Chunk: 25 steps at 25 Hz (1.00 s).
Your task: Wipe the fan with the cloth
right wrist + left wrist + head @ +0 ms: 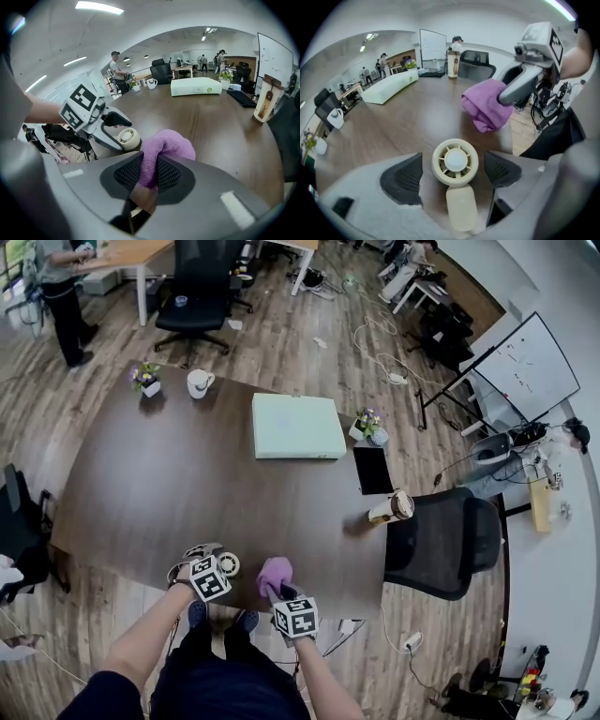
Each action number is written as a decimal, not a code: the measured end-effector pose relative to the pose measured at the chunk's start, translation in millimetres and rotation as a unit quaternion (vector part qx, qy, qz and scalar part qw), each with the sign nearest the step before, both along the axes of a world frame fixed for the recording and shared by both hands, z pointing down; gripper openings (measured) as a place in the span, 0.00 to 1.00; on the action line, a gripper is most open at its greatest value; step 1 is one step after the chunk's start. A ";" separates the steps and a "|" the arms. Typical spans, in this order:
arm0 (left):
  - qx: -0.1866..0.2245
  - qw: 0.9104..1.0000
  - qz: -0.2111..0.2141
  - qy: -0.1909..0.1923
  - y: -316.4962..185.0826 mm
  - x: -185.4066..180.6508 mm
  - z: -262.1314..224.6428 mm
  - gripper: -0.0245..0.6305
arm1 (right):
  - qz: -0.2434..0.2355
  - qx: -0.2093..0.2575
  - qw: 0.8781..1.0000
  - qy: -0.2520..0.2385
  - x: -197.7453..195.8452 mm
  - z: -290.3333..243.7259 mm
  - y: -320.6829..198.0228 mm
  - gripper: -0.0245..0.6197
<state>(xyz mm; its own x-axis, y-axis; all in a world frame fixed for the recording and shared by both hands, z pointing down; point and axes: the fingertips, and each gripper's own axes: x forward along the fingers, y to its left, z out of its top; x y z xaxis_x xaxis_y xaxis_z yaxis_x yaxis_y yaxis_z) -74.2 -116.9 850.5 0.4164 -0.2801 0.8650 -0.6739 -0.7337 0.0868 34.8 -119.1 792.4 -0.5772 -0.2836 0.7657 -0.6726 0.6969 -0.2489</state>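
Note:
A small cream hand fan (228, 564) (455, 161) lies flat on the dark wooden table (141, 493), close to its near edge, round head away from me and handle (461, 206) toward me. My left gripper (221, 563) (452, 173) is open and straddles the fan head, with a gap on each side of it. My right gripper (278, 589) (149, 173) is shut on a purple cloth (275, 571) (168, 145) whose bunched end hangs just right of the fan. In the right gripper view the fan (127, 137) sits between the left gripper's fingers (117, 120).
Farther back on the table are a mint-green box (296, 426), a dark tablet (373, 470), a paper coffee cup (392, 508), a white mug (199, 382) and two small flower pots (144, 379). A black office chair (445, 540) stands at the right edge.

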 end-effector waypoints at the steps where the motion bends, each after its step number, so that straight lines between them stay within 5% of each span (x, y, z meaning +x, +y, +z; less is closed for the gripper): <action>1: 0.010 1.000 -0.021 0.017 -1.3 -2.9 -8.8 0.67 | -0.001 0.000 1.000 0.002 -0.2 1.2 -2.0 0.16; 5: 0.056 0.989 -0.112 0.081 -2.7 -19.8 -55.5 0.67 | -0.008 0.000 1.000 0.016 -1.4 6.9 -6.5 0.16; 12: 0.130 0.955 -0.227 0.142 3.1 -53.3 -124.3 0.66 | 0.025 -0.017 0.999 0.019 3.7 30.2 -16.8 0.16; 21: 0.199 0.917 -0.301 0.171 28.9 -76.7 -173.8 0.49 | 0.027 -0.007 0.999 0.027 -5.6 36.1 -20.0 0.21; 25: 0.224 0.903 -0.323 0.174 33.4 -82.8 -186.0 0.37 | 0.038 -0.013 0.999 0.011 -2.4 30.4 -21.4 0.37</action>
